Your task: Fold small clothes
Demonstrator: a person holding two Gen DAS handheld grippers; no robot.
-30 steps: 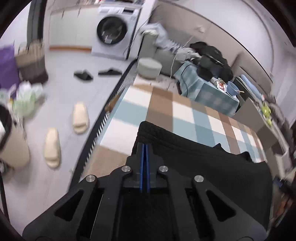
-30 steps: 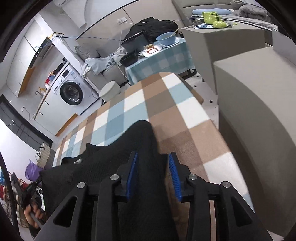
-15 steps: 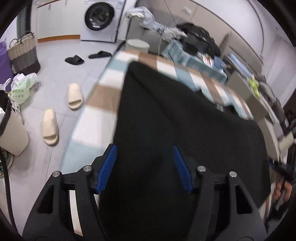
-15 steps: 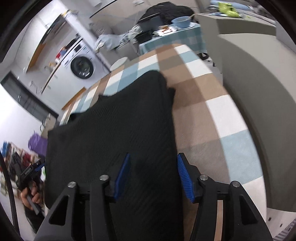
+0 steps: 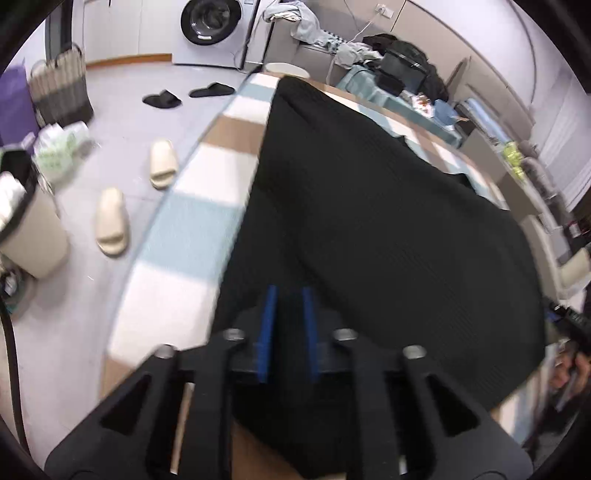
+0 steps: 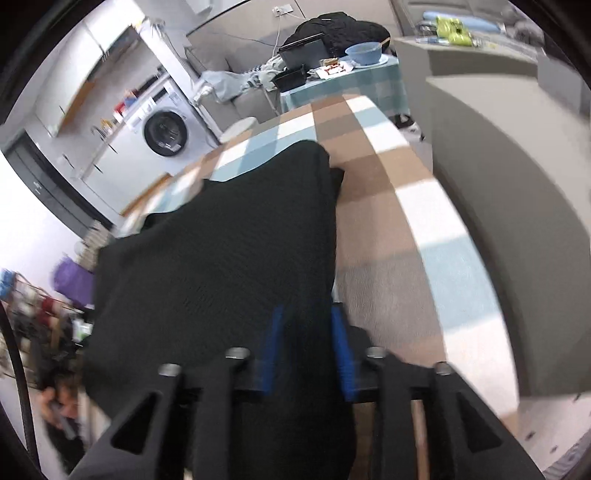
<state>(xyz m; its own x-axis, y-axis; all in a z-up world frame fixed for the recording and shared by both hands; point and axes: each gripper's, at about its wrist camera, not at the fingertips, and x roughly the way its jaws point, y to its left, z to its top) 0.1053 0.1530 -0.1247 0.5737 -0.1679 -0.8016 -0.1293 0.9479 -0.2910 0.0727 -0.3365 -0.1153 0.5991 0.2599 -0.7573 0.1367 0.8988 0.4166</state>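
Right at the bottom of your left wrist view, your left gripper has its blue pads a narrow gap apart; the jaws have just been closing, with the near edge of the black garment running between them, though you cannot tell whether the pads press on it. In the right wrist view your right gripper stands wider, jaws just been opening, with the garment's right edge between the pads and a sliver of gap showing beside the right pad. The black garment spreads flat from both grippers up through the middle of each frame, lying on the checked tablecloth of brown, white and pale blue squares. Left of the table in the left view, two cream slippers sit on the pale floor, two black slippers lie farther up, and a washing machine stands at the top.
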